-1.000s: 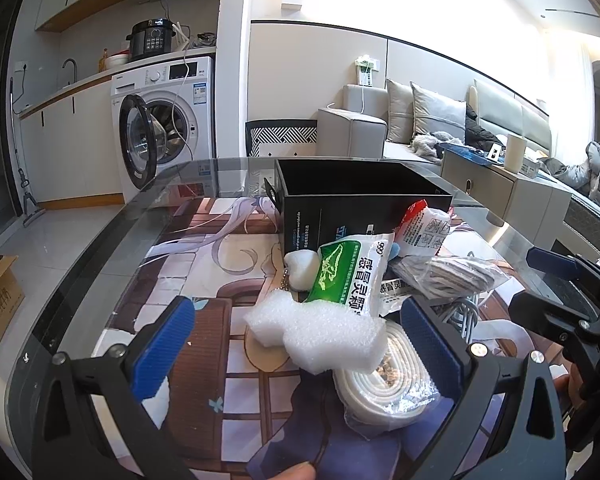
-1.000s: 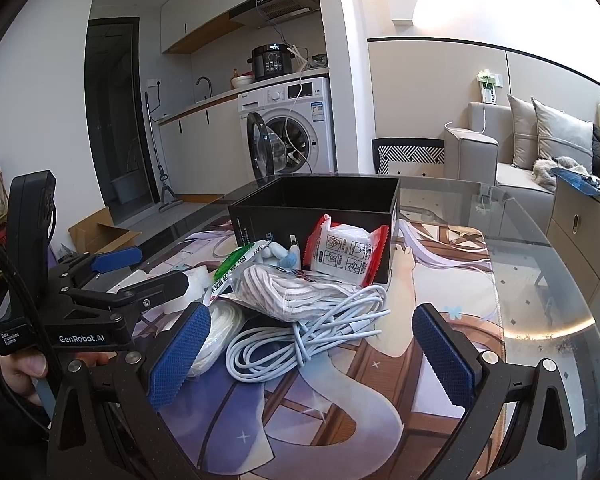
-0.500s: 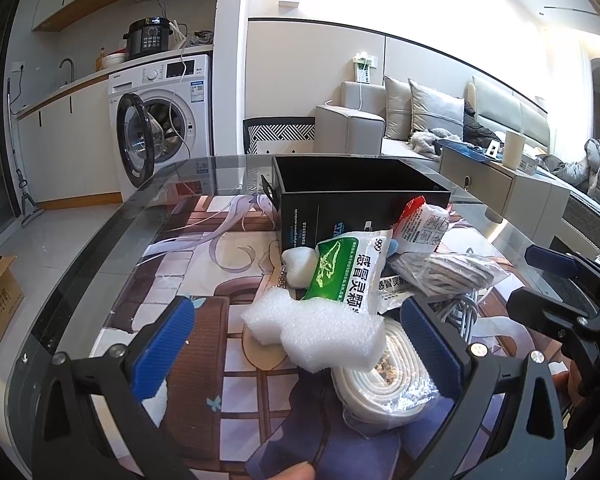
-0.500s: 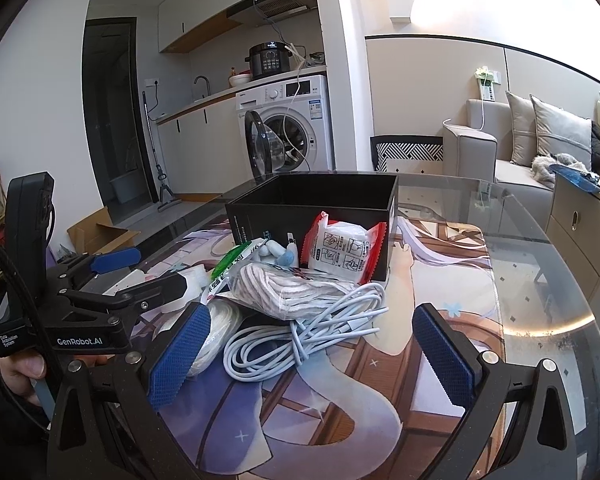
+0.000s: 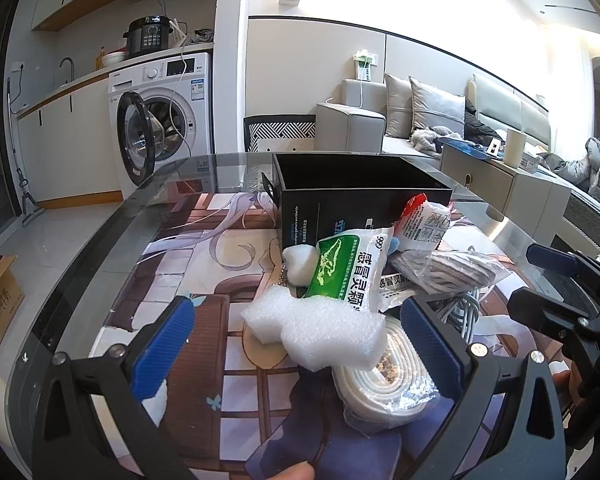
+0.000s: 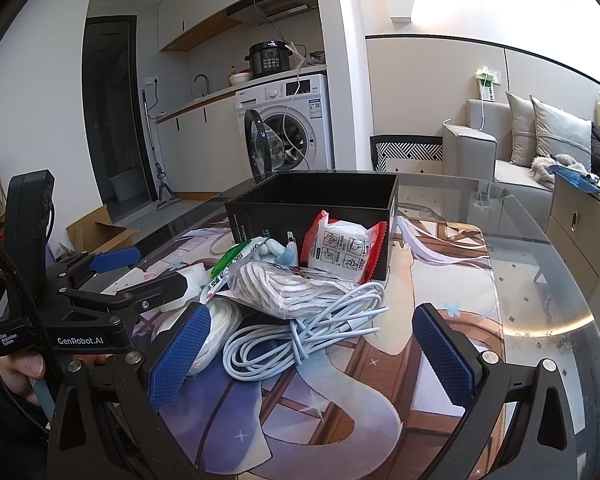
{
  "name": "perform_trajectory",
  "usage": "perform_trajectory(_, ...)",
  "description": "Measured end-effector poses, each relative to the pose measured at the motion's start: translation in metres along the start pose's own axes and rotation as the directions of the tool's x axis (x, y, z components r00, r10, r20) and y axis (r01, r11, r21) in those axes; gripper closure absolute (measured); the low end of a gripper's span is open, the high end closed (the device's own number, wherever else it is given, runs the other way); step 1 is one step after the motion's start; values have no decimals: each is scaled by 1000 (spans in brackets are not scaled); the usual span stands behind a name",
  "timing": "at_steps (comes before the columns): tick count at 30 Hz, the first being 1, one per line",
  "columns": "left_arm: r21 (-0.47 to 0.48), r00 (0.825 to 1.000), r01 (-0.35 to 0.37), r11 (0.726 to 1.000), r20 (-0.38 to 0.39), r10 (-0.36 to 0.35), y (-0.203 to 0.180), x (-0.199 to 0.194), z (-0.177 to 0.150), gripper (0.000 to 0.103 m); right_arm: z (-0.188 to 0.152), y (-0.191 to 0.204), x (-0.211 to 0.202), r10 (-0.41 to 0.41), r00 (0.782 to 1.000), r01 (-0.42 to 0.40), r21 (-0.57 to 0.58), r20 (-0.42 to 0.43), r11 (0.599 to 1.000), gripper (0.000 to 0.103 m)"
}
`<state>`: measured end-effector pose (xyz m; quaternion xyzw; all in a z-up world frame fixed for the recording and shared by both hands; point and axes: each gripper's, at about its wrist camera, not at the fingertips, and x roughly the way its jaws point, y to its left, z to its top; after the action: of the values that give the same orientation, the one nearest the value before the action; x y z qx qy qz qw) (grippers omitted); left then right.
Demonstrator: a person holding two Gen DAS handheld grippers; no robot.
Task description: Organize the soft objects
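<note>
A pile of soft items lies on the table in front of an open black box (image 5: 360, 196) (image 6: 312, 204). Nearest the left gripper (image 5: 296, 344) is a white foam piece (image 5: 320, 328), resting on a rolled white strap in a clear bag (image 5: 384, 384). Behind it are a green and white packet (image 5: 352, 268), a red and white packet (image 5: 424, 224) (image 6: 340, 252) and a bagged grey cloth (image 6: 296, 288). A coiled white cable (image 6: 300, 340) lies between the fingers of the right gripper (image 6: 312, 352). Both grippers are open and hold nothing.
The glass table (image 6: 540, 280) carries a printed mat (image 5: 204, 260). The left gripper's body (image 6: 80, 300) fills the left of the right wrist view. A washing machine (image 5: 160, 120), a cardboard box (image 5: 0, 304) on the floor and a sofa (image 5: 420, 120) stand beyond the table.
Both views have shifted very slightly toward the pile. Nothing on the table has moved and both grippers have stayed open.
</note>
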<state>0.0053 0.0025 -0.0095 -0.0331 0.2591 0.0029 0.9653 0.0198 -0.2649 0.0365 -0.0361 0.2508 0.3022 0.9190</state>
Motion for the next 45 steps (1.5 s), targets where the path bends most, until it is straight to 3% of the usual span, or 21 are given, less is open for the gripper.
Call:
perform_trajectory(30, -7, 1000, 2, 1000, -2, -2, 3, 0, 1, 0, 0, 0, 3, -7, 1000, 7, -4, -15, 1000, 0)
perform_trajectory(45, 6, 1000, 5, 1000, -29, -5, 6, -2, 5, 0, 20, 2, 12, -30, 996, 31, 8, -87, 999, 0)
